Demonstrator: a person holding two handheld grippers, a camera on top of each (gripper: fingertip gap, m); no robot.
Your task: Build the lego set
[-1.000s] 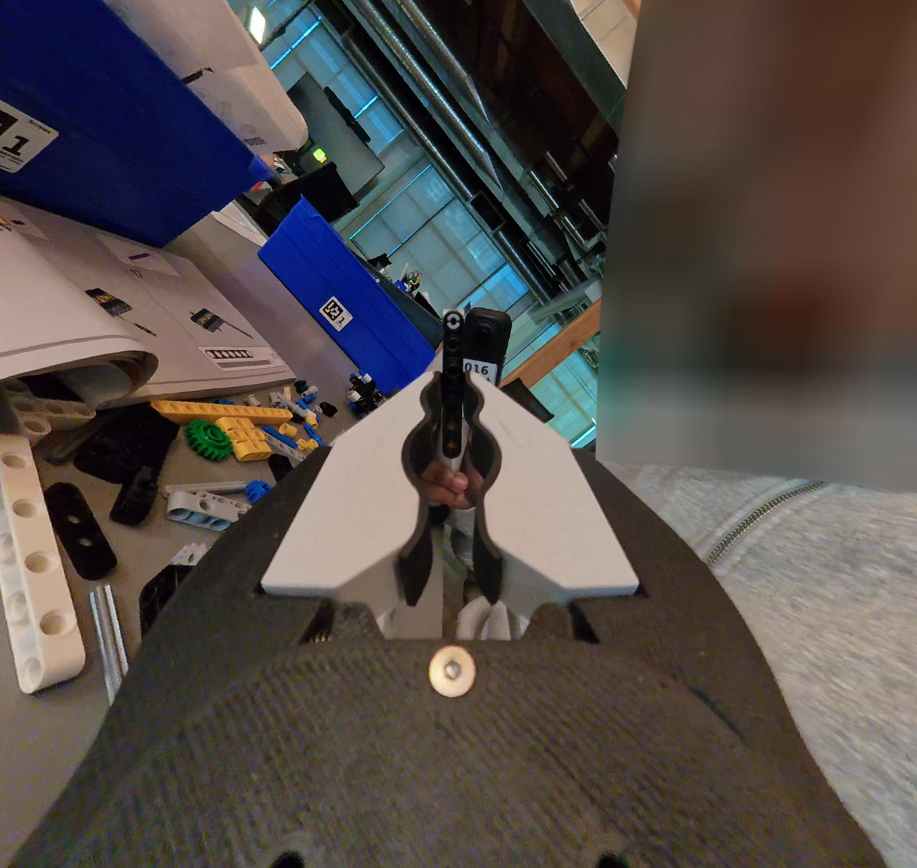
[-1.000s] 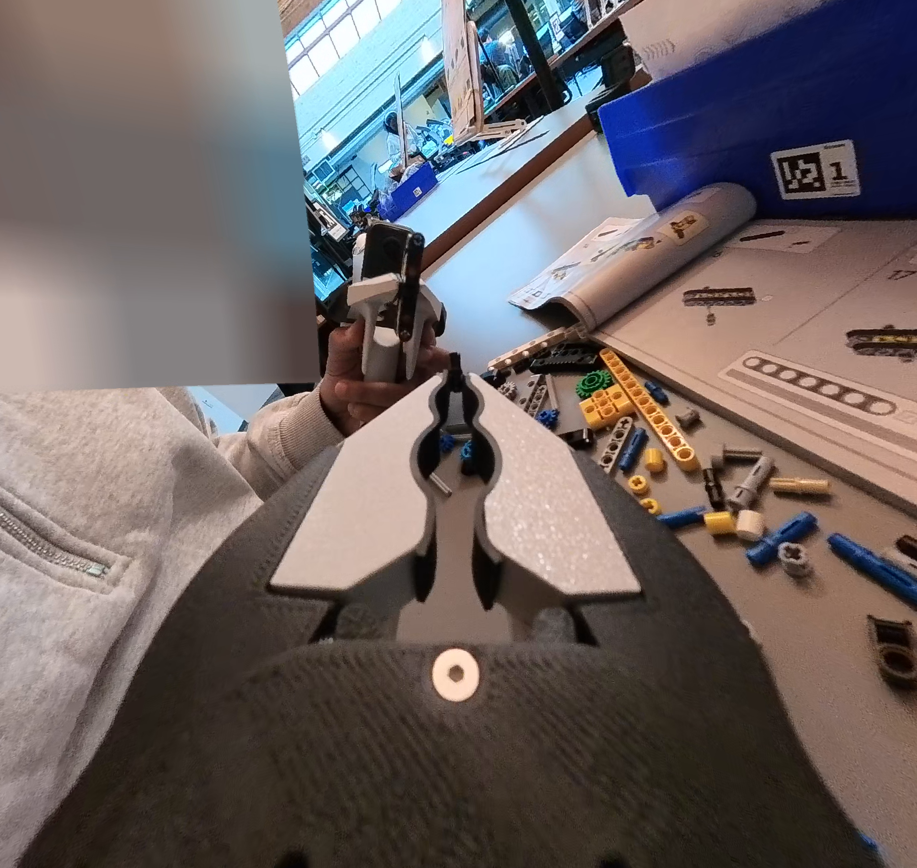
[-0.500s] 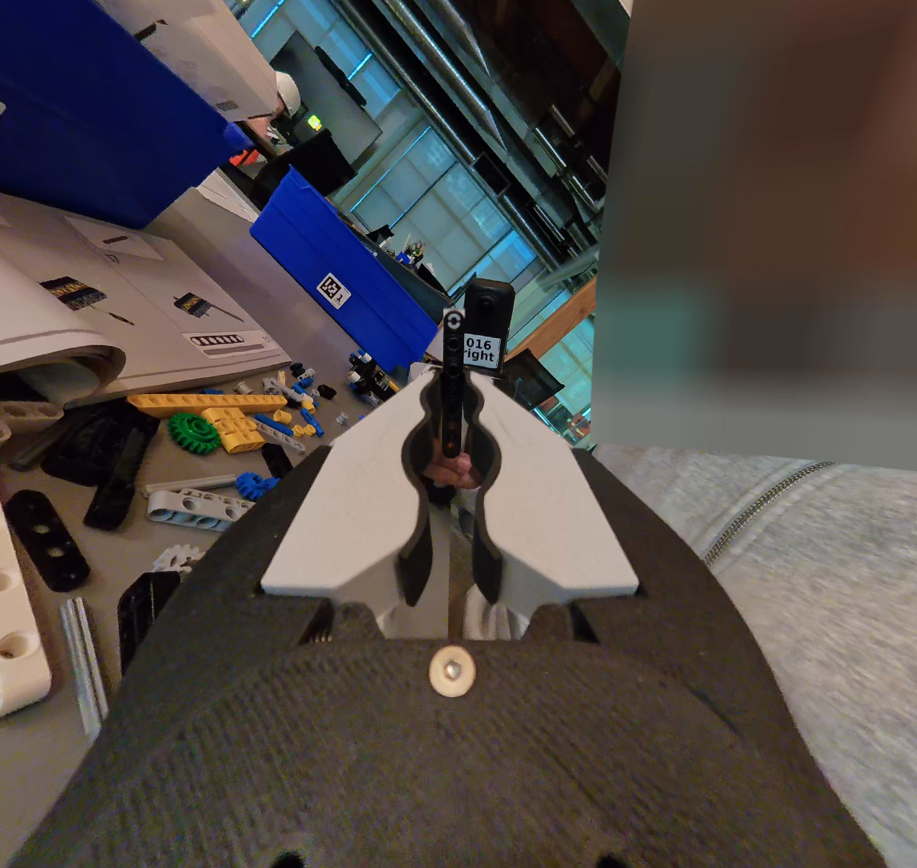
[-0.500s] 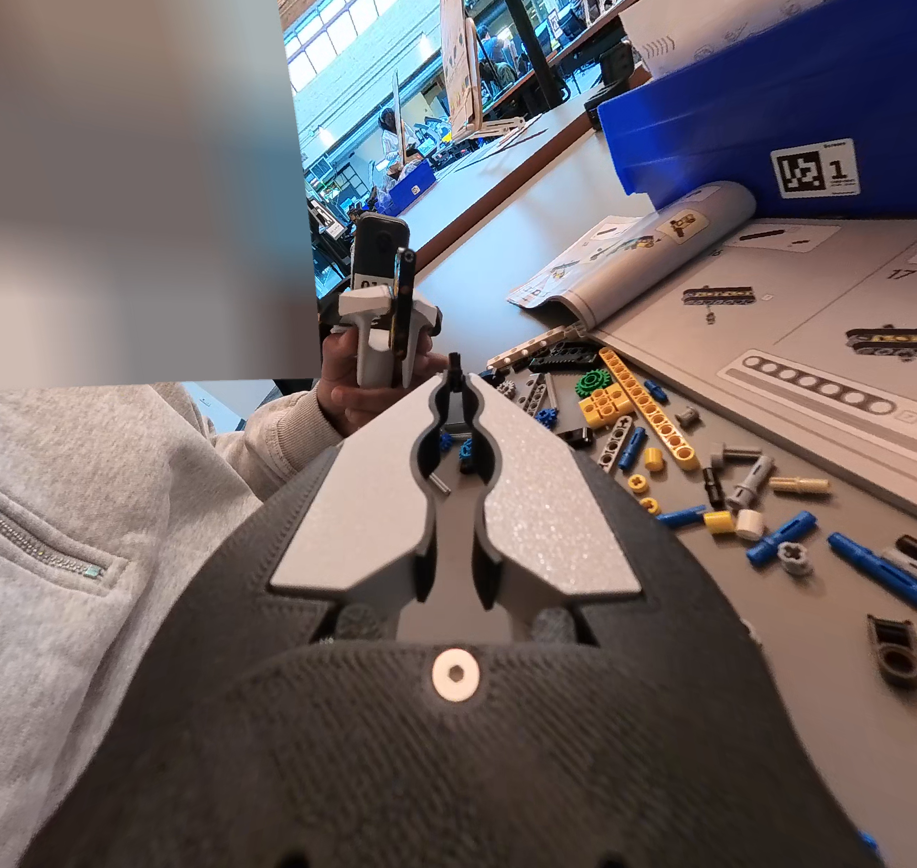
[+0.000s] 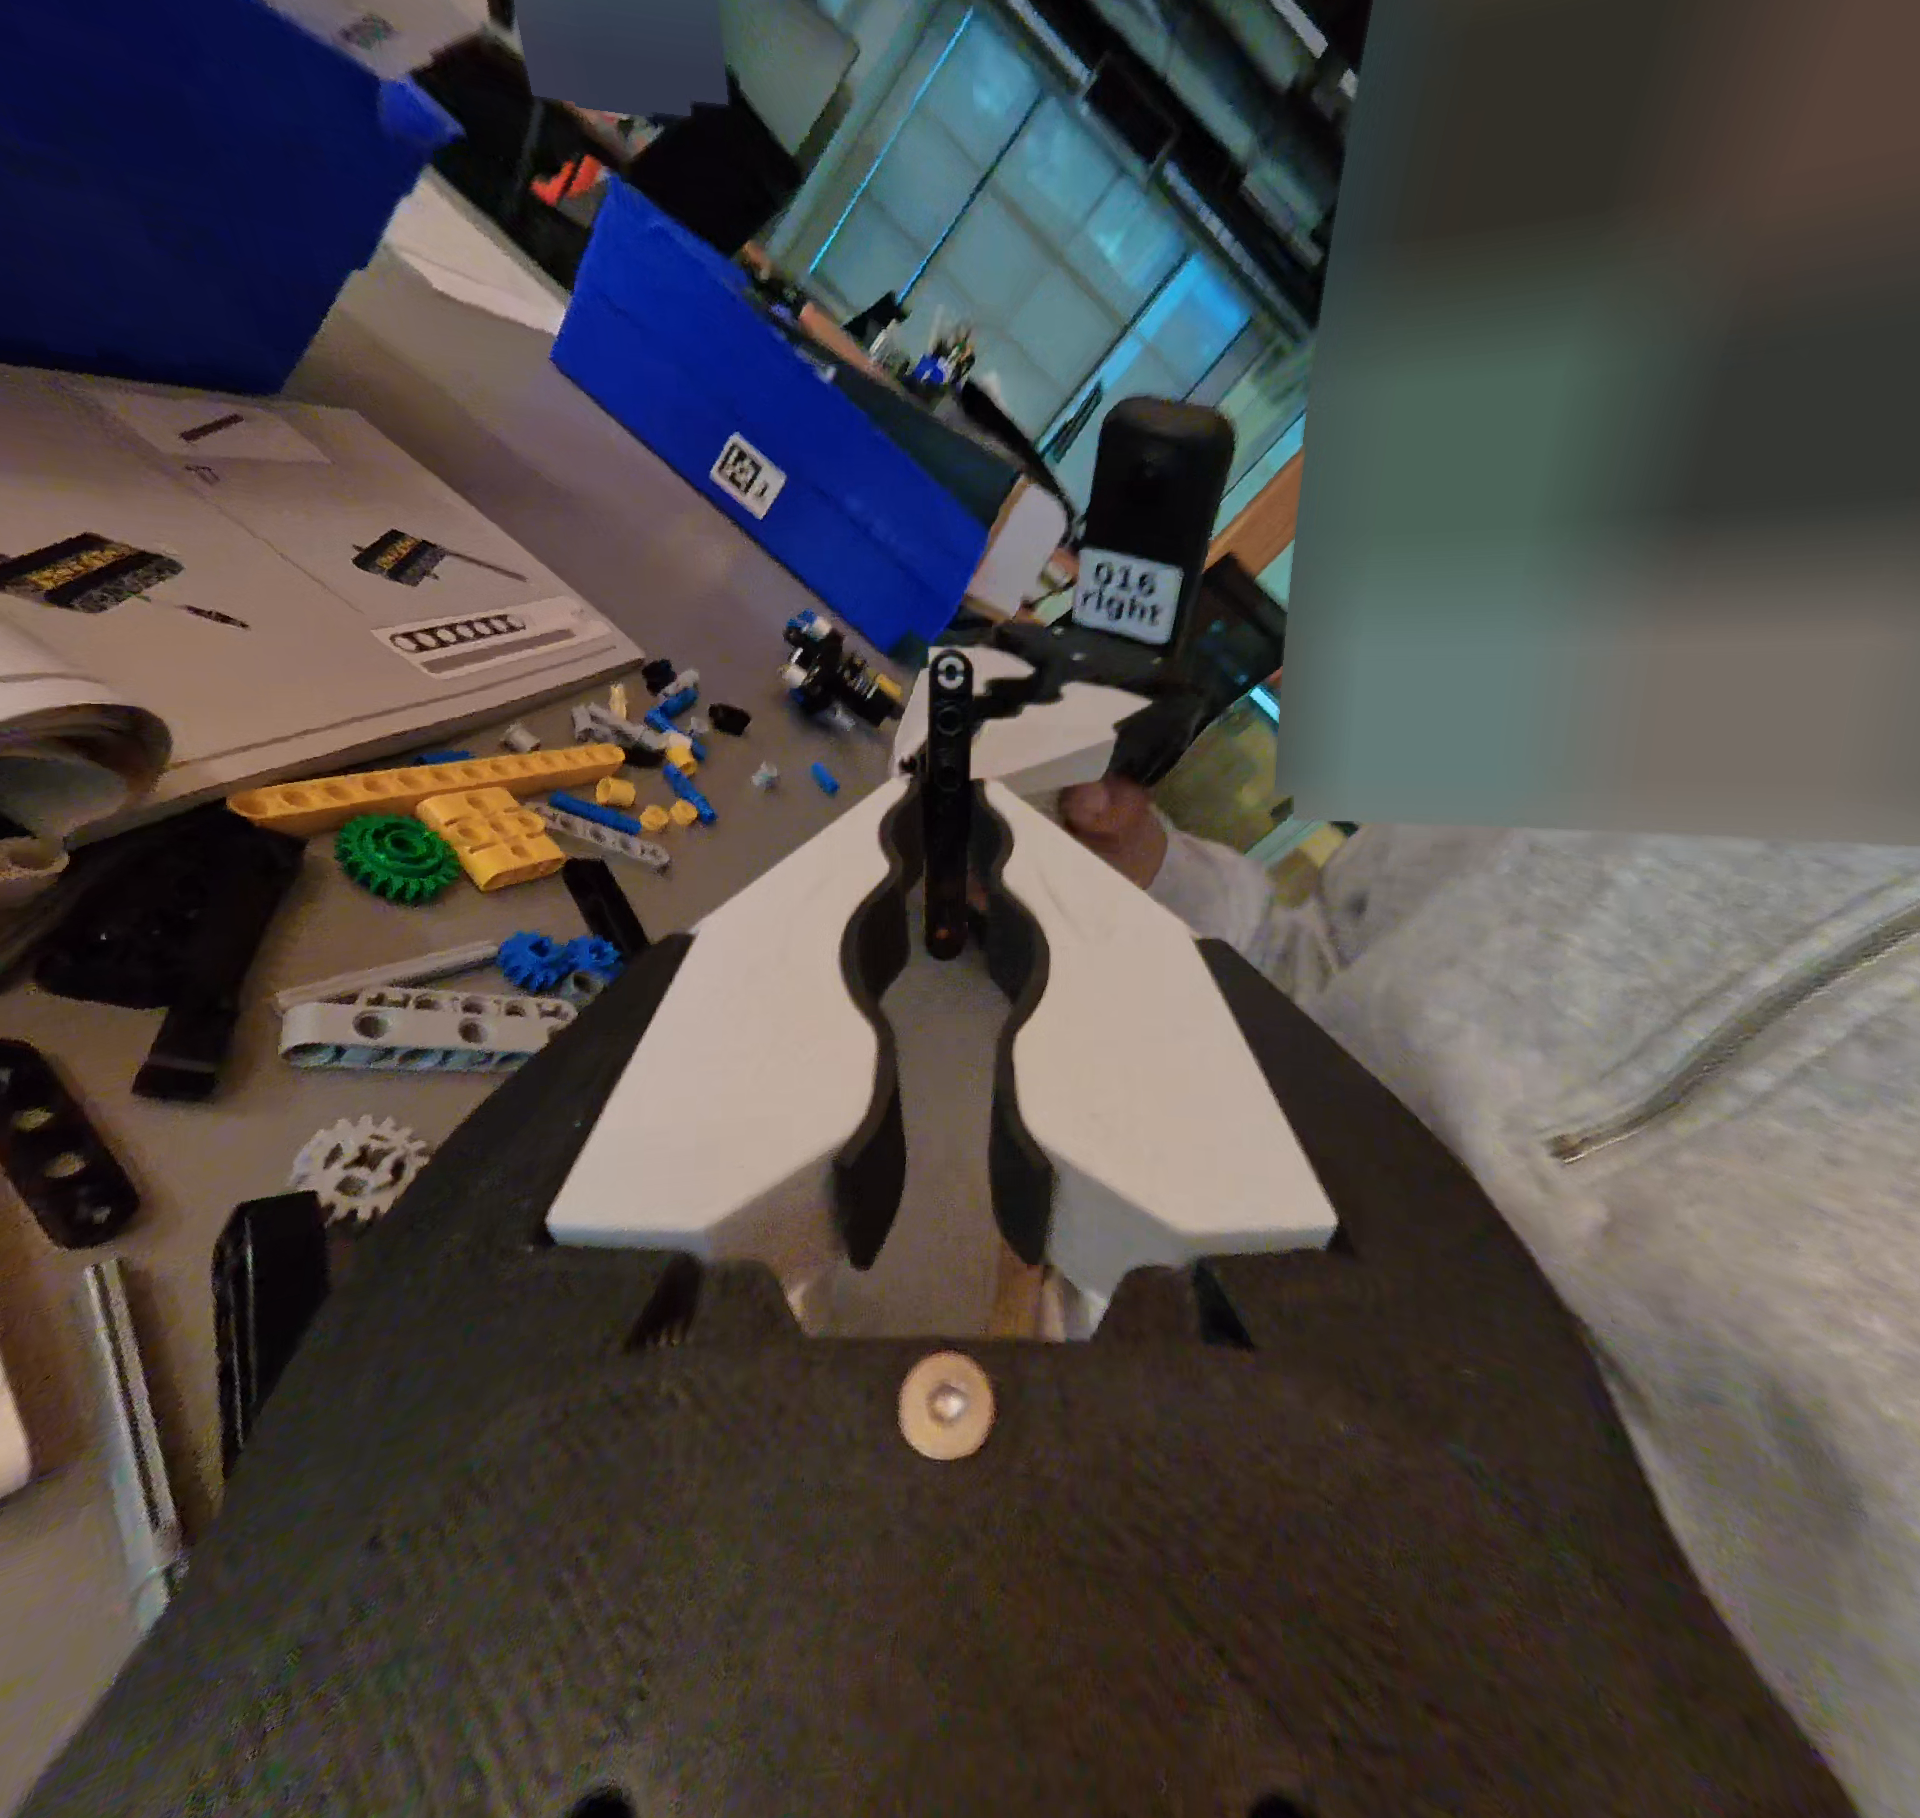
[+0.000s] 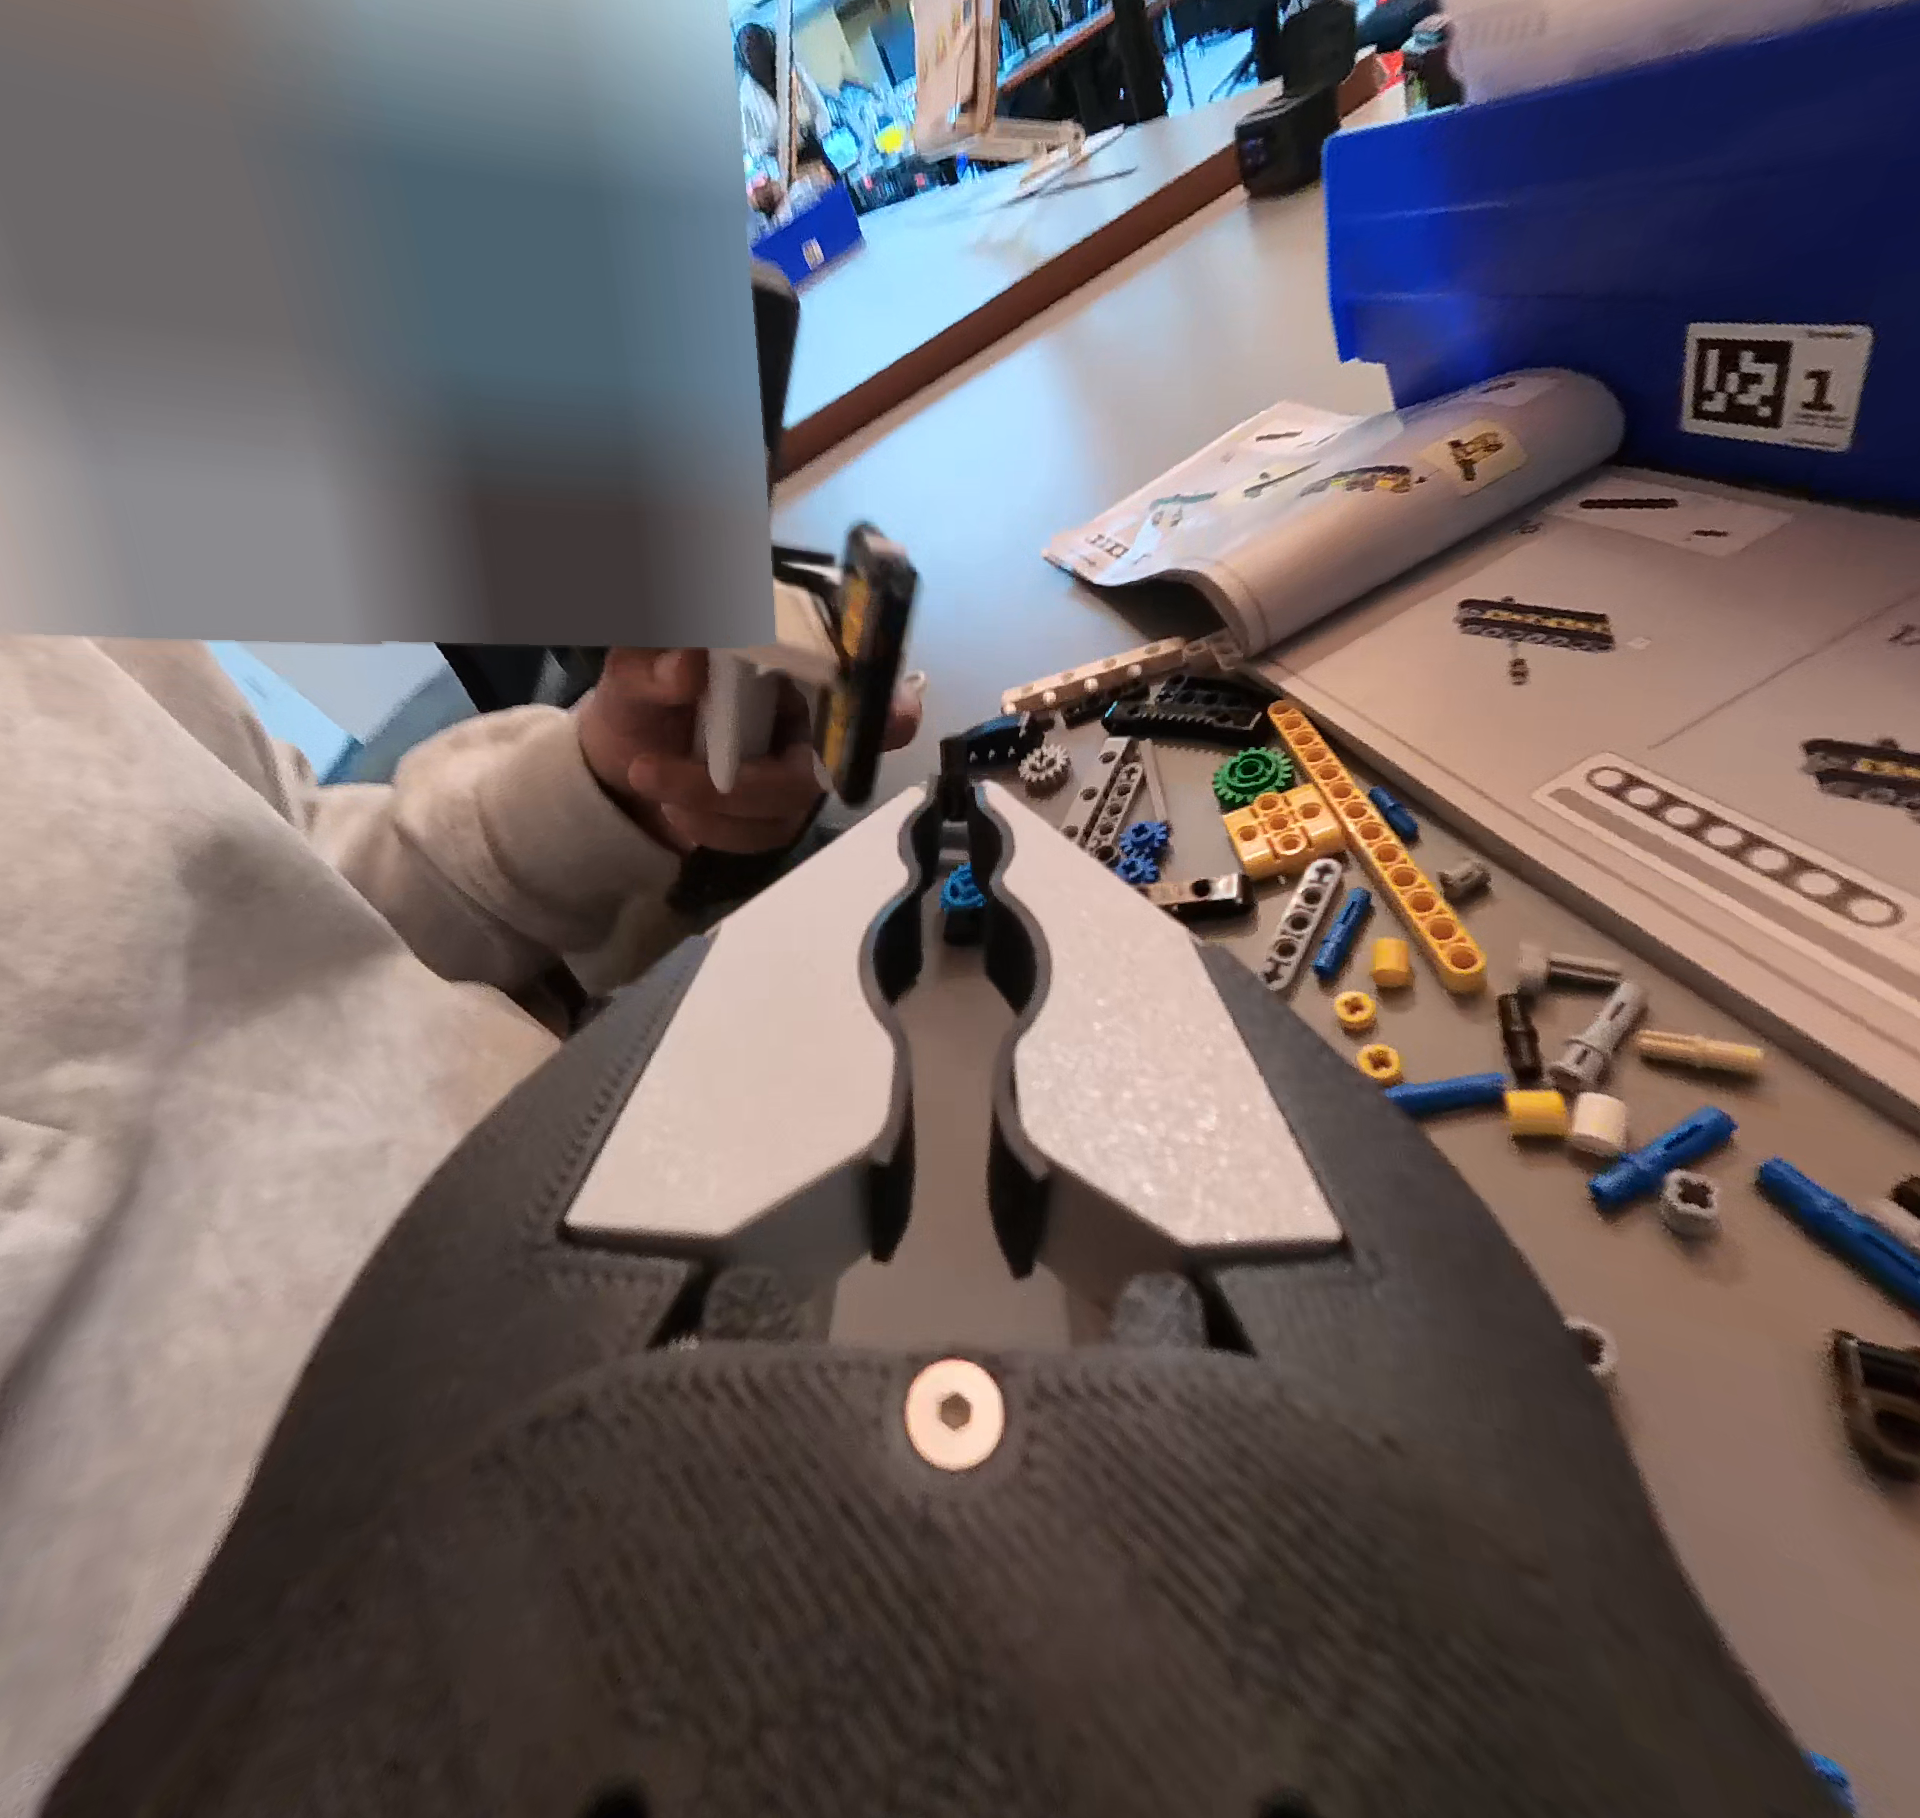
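My left gripper (image 5: pixel 948 807) is shut on a thin black beam (image 5: pixel 950 719) with holes, which stands up out of the fingertips. My right gripper (image 6: pixel 953 802) is shut on a small black piece (image 6: pixel 951 766) that pokes out at its tips. Both are held above the table (image 6: pixel 1039 438), facing each other and close together. The right gripper also shows in the left wrist view (image 5: pixel 1023 729), just behind the beam. The left gripper shows blurred in the right wrist view (image 6: pixel 821 698), held in a hand.
Loose parts lie on the table: a long yellow beam (image 6: pixel 1371 854), a green gear (image 6: pixel 1252 779), a grey beam (image 5: pixel 416 1025), a white gear (image 5: pixel 358 1166) and blue pins (image 6: pixel 1662 1155). An open instruction booklet (image 6: pixel 1558 625) lies before blue bins (image 6: pixel 1621 210). A grey-sleeved person is close by. The tips of both grippers are at nearly the same place. My right tips are roughly 10 cm from the green gear (image 6: pixel 1252 779). The left camera catches it too, in the left wrist view (image 5: pixel 416 848).
Both grippers have tipped down toward the table and come closer together. The left gripper with its beam has dropped and tilted toward the right gripper's tips. Both stay shut.
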